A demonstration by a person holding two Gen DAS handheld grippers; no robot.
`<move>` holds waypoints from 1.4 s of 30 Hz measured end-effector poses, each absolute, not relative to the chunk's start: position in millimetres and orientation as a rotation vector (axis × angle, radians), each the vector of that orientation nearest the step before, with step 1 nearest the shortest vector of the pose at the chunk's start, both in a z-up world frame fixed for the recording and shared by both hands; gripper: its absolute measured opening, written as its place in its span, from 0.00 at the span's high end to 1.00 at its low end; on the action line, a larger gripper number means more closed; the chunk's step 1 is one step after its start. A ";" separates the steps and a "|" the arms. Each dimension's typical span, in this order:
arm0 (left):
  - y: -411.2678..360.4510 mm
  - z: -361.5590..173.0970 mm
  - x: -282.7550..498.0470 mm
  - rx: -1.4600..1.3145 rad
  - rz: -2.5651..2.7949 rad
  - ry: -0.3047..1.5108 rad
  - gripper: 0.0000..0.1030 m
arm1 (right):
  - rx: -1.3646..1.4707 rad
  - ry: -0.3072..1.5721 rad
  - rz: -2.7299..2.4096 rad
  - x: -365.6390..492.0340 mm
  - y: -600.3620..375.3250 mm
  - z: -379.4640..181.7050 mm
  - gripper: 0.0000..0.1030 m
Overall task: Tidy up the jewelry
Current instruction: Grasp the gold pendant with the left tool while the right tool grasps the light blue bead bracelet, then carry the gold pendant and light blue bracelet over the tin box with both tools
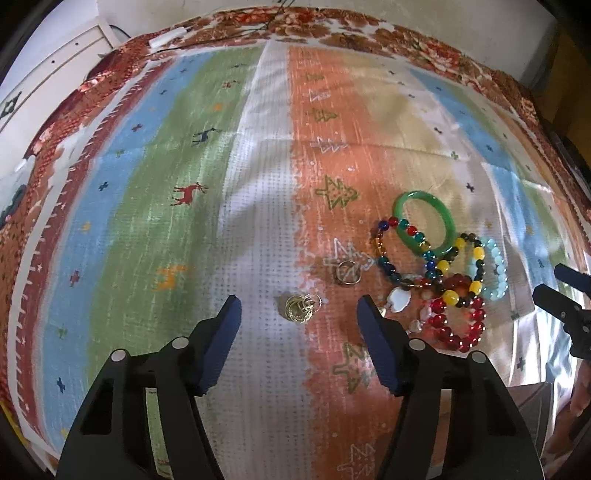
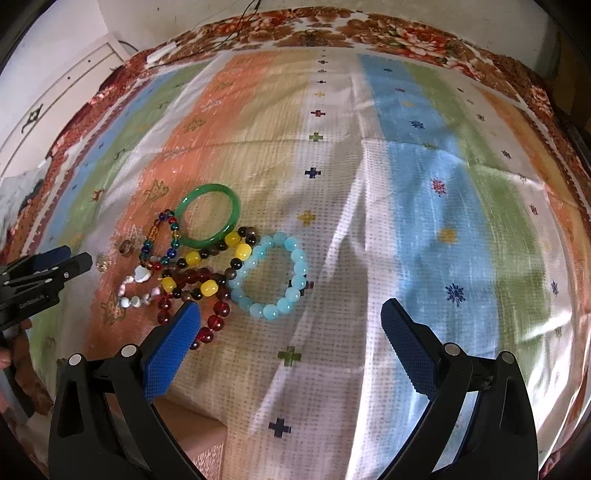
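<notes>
The left gripper, black with blue ribbed pads, stands wide apart and holds nothing; a small gold-coloured coiled earring lies on the cloth in the gap between its fingertips, touching neither. Just beyond that earring and to its right rests a thin metal ring. Right of the ring sits the heap of bracelets: a dark red glass-bead bracelet nearest, a white shell-and-pearl piece beside it, a yellow-and-brown bead strand crossing over, a multicoloured glass-bead strand, a pale blue bead bracelet on the heap's right side, and a smooth green jade-like bangle farthest.

The right gripper is likewise spread wide and empty, its left pad just over the red beads, the pale blue bracelet beyond the gap.

Everything lies on a striped woven cloth with small deer and tree motifs (a floral red-brown spread borders it at the far edge). White lettering on the left gripper's body, seen from the right wrist view, is too small to read.
</notes>
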State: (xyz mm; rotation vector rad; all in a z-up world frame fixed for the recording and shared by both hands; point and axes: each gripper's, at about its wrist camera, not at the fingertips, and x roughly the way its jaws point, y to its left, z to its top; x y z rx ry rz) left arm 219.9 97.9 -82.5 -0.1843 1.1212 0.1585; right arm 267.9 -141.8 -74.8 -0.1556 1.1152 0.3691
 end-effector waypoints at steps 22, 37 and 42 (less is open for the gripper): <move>99.9 -116.2 243.2 -0.174 0.141 1.235 0.65 | -0.166 1.238 0.337 304.5 -136.7 -120.4 0.44; 104.8 -114.7 242.3 -0.197 0.120 1.252 0.83 | -0.158 1.270 0.373 308.6 -136.5 -121.7 0.88; 102.9 -108.4 238.7 -0.204 0.115 1.235 0.83 | -0.157 1.255 0.390 298.1 -136.3 -111.1 0.88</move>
